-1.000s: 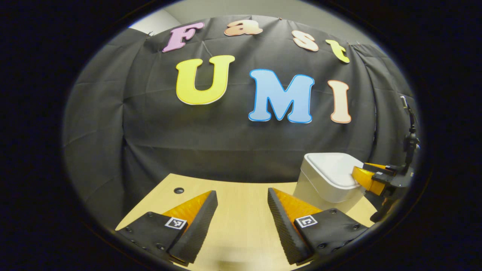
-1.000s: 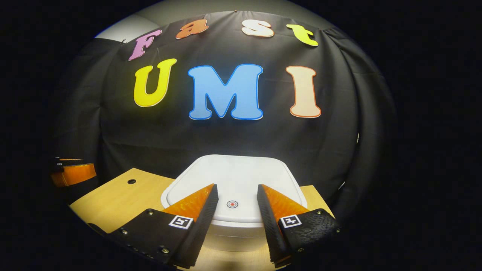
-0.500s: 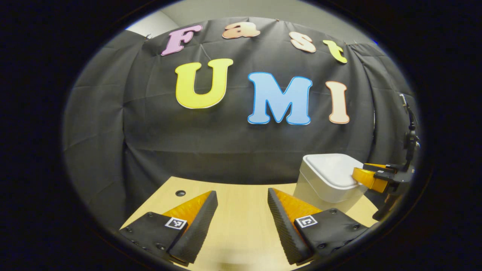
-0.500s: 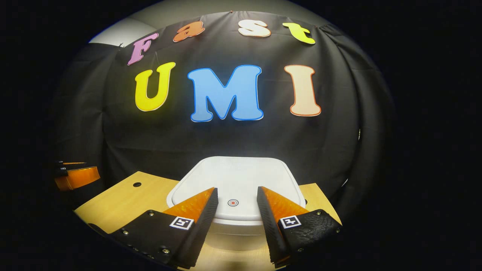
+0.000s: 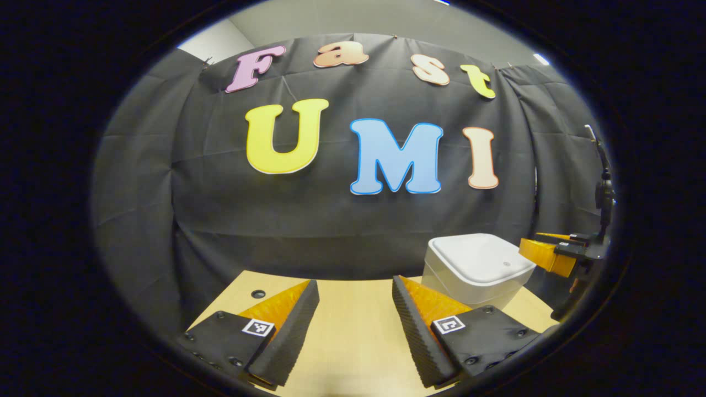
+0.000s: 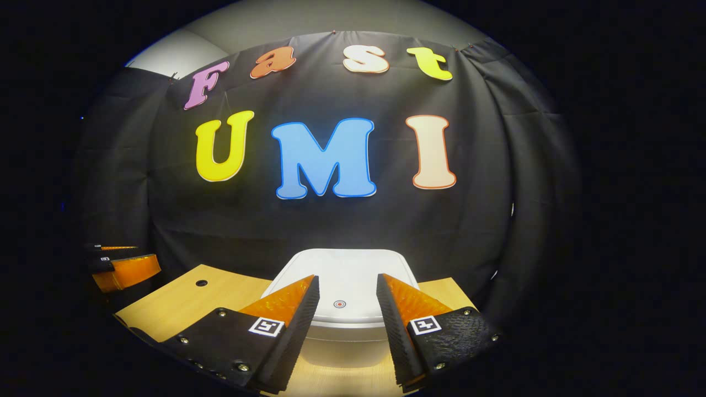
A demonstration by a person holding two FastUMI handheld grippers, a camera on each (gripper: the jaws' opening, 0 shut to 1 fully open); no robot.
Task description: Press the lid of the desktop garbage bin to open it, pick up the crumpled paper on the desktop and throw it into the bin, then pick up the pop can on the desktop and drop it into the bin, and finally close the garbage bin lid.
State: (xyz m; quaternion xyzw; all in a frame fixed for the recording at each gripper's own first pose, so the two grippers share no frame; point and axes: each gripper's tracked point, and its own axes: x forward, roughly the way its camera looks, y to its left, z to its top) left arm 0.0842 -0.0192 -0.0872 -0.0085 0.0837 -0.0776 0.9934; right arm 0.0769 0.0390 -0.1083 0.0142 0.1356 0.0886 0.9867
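Right tongs: drawn back and slightly up from the bin since a second ago; the lid now looks smaller and lies farther ahead between the two fingers. Left tongs: view tipped a little, with the bin shifted leftward in it.

Item: bin. White, squarish with rounded corners, slightly tapered body, standing on the pale wooden surface near its far right part, close to the black cloth wall. Lid shut and flat, with a raised rim and a small round mark near its front edge, most likely the press point.

Item: right tongs. Jaws parted, nothing between them, held just in front of the bin and aimed at the round mark. In the left gripper view they hang beside the bin's right edge, apart from the lid. Placement judged as lined up for pressing the lid; whether a press has already taken place cannot be told, as the lid is down.

Item: left tongs. Jaws parted, holding nothing, low over bare surface to the left of the bin, well apart from it. Judged as kept out of the way while the right side works the lid.

Item: surface. Light wood, with a small dark hole near the far left corner.
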